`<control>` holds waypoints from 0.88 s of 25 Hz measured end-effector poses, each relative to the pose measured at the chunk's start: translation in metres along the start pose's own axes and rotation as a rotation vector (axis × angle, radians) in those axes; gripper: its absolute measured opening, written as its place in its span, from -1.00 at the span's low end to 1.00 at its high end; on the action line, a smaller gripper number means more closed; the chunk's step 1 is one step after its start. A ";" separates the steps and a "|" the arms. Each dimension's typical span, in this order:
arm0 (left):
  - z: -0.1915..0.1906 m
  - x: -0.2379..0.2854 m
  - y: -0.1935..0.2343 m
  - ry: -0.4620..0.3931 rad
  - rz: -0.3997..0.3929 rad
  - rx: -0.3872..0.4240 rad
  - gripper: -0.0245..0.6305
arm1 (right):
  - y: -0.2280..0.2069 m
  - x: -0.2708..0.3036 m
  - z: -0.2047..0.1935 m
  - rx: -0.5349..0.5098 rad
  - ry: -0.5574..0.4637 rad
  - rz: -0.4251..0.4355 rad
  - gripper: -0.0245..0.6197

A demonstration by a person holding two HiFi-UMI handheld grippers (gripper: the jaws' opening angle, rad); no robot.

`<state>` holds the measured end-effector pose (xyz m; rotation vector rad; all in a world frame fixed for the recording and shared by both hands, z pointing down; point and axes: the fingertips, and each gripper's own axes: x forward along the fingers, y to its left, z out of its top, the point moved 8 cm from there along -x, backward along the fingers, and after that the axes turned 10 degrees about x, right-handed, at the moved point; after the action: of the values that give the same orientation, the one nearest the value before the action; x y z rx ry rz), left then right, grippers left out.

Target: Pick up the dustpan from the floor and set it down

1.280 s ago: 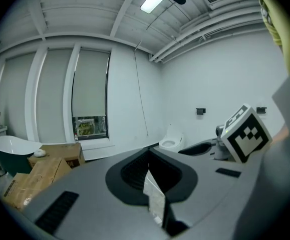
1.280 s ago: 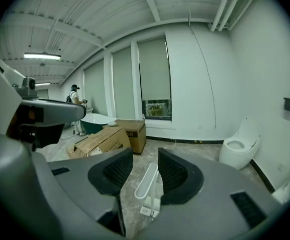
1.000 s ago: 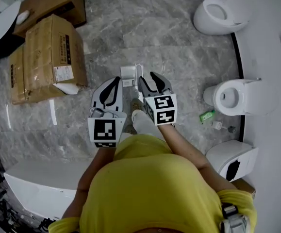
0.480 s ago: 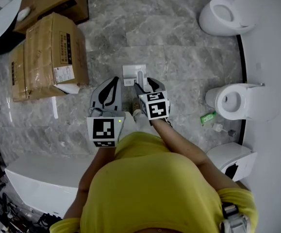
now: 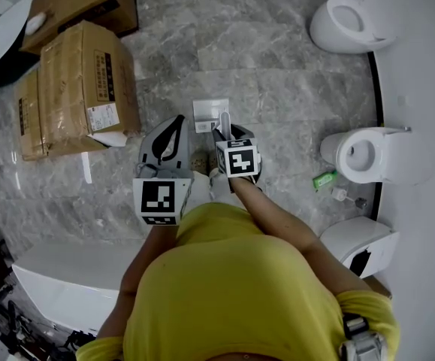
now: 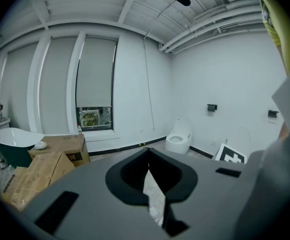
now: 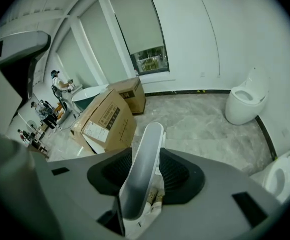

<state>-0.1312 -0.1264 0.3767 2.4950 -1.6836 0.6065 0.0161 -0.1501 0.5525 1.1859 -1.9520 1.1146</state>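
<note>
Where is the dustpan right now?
The dustpan sits on the floor at the head view's centre, right of the cardboard boxes; its handle stands between the closing fingers of the right gripper.

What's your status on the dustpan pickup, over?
Right gripper closing, dustpan handle between its fingers. Left gripper shut, empty. Dustpan on floor, nothing blocking.

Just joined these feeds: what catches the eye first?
The right gripper, jaws closing on the upright handle of the white dustpan, on the grey marble floor before the person. Then the cardboard boxes at the head view's upper left and white toilets along its right.
</note>
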 end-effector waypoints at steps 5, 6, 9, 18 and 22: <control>-0.003 0.001 0.007 -0.012 -0.024 -0.013 -0.93 | -0.002 -0.001 0.001 -0.007 0.028 -0.022 -0.38; -0.002 0.002 0.007 -0.017 -0.031 -0.013 -0.93 | -0.005 -0.003 0.001 -0.008 0.028 -0.027 -0.39; 0.001 0.004 0.006 -0.034 -0.047 -0.007 -0.93 | -0.011 -0.009 0.003 -0.053 0.013 -0.049 -0.45; 0.009 0.006 -0.003 -0.055 -0.080 0.010 -0.93 | -0.009 -0.028 0.020 -0.195 -0.042 -0.059 -0.49; 0.010 0.006 -0.007 -0.055 -0.089 0.015 -0.93 | -0.007 -0.042 0.028 -0.232 -0.052 -0.042 -0.49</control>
<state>-0.1202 -0.1318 0.3711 2.6042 -1.5809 0.5483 0.0392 -0.1598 0.5076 1.1342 -2.0227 0.8171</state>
